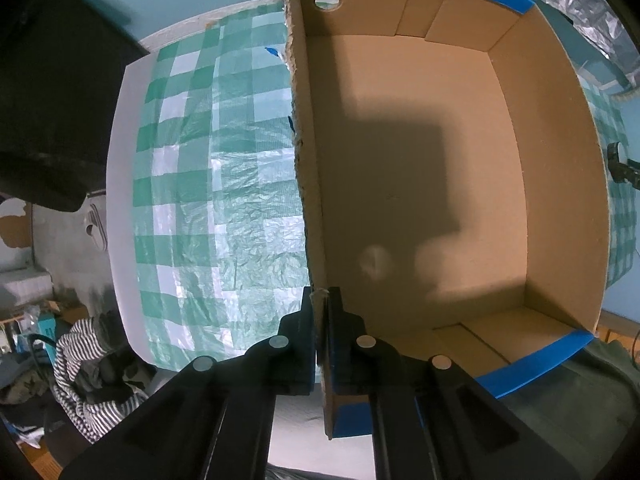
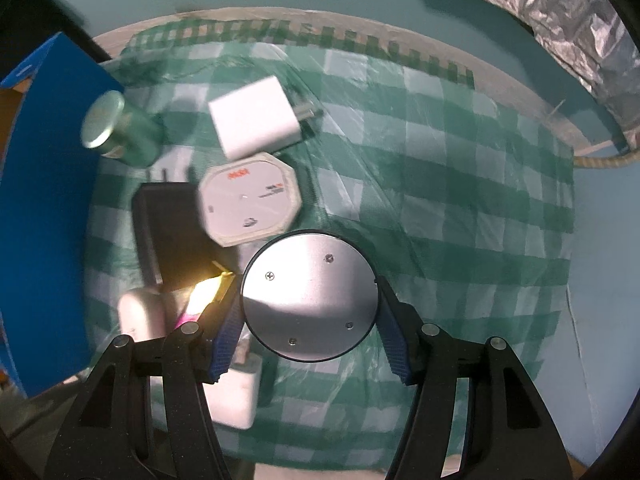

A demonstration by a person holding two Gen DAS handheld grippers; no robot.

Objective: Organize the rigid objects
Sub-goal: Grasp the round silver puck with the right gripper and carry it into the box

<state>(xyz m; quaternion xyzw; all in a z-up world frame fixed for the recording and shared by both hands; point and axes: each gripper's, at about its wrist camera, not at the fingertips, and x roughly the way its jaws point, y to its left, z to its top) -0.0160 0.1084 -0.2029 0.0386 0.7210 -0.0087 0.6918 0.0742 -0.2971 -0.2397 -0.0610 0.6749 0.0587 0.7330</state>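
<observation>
In the left wrist view an empty cardboard box (image 1: 420,152) with blue outer sides stands on the green checked cloth (image 1: 208,184). My left gripper (image 1: 321,298) is shut on the box's left wall (image 1: 310,200), one finger outside and one inside. In the right wrist view my right gripper (image 2: 308,308) is shut on a round silver metal disc (image 2: 310,280) with small screws, its blue pads (image 2: 230,320) pressing on opposite sides of the rim. A white plug charger (image 2: 256,120), a white octagonal case (image 2: 250,200), a black adapter (image 2: 172,232) and a green tin (image 2: 116,128) lie beyond it.
The box's blue outer side (image 2: 44,200) stands at the left of the pile. A white rounded item (image 2: 142,314) and a white block (image 2: 236,396) lie under my right gripper's left finger. Silver foil (image 2: 560,20) runs along the far right. Striped clothing (image 1: 88,380) lies beside the table.
</observation>
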